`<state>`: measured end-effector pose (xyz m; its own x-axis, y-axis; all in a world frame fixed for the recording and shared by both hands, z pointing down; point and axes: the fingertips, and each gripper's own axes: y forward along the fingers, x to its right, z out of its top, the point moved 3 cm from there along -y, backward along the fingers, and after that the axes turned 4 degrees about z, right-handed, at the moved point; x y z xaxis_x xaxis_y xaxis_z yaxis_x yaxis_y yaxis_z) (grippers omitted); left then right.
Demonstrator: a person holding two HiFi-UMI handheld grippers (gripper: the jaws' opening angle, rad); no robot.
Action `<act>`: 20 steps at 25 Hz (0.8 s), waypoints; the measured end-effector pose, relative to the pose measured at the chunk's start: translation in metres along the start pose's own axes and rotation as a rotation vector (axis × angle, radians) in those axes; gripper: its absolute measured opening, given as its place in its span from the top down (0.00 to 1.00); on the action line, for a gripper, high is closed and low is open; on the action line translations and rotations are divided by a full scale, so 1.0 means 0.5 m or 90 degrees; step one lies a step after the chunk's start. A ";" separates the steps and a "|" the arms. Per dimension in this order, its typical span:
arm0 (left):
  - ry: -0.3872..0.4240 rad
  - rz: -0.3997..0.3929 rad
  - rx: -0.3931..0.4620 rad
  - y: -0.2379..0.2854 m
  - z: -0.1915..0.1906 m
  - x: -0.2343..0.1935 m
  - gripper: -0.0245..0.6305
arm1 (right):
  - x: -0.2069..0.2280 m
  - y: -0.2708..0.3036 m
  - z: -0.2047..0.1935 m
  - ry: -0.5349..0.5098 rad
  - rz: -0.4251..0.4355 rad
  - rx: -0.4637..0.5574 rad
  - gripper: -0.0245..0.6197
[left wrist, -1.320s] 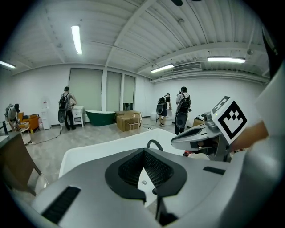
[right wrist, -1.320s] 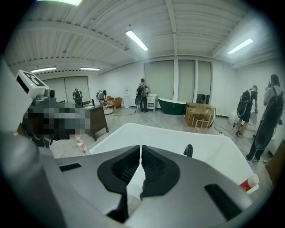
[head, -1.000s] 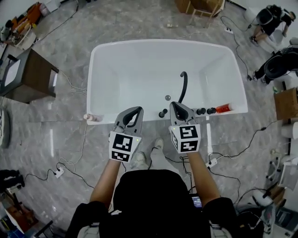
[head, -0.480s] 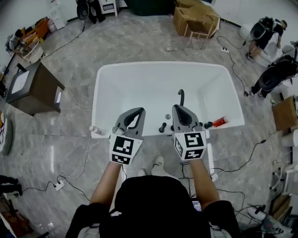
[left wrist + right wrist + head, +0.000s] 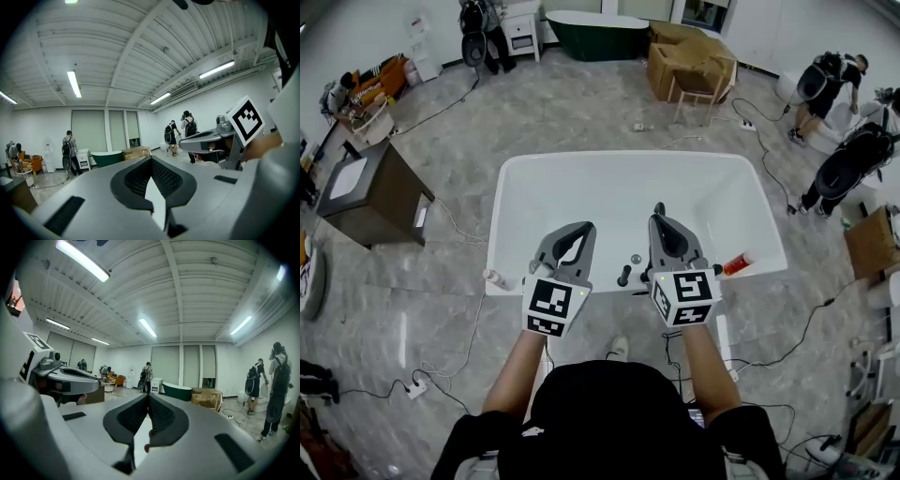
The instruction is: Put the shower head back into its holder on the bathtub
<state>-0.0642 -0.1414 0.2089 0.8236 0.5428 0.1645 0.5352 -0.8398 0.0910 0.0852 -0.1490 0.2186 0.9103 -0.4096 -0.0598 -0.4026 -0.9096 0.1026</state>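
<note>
Bathtub (image 5: 581,187) farther below now; left tongs (image 5: 581,228), right tongs (image 5: 658,218) higher, seemingly pressed together.

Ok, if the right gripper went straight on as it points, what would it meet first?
Nothing close: the shut right gripper aims level into open room. Far off, probably the dark green tub; depth is unclear.
</note>
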 end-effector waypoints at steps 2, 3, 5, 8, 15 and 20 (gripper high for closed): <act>0.003 0.004 0.010 -0.006 0.017 0.000 0.95 | 0.000 -0.009 0.012 -0.002 0.000 0.008 0.93; 0.004 0.006 0.016 -0.010 0.027 -0.002 0.95 | -0.001 -0.013 0.018 -0.002 0.000 0.011 0.93; 0.007 0.010 0.027 -0.018 0.042 -0.004 0.95 | -0.004 -0.020 0.027 -0.003 -0.002 0.017 0.93; 0.011 0.014 0.034 -0.028 0.056 -0.004 0.95 | -0.007 -0.029 0.034 -0.006 -0.003 0.020 0.93; 0.013 0.016 0.032 -0.037 0.051 0.005 0.95 | -0.016 -0.034 0.032 -0.005 0.000 0.021 0.93; 0.015 0.014 0.026 -0.031 0.047 0.011 0.95 | -0.011 -0.027 0.023 0.006 0.003 0.015 0.93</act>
<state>-0.0636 -0.1252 0.1855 0.8311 0.5229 0.1893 0.5242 -0.8503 0.0473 0.0845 -0.1355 0.2061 0.9092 -0.4133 -0.0502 -0.4088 -0.9091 0.0795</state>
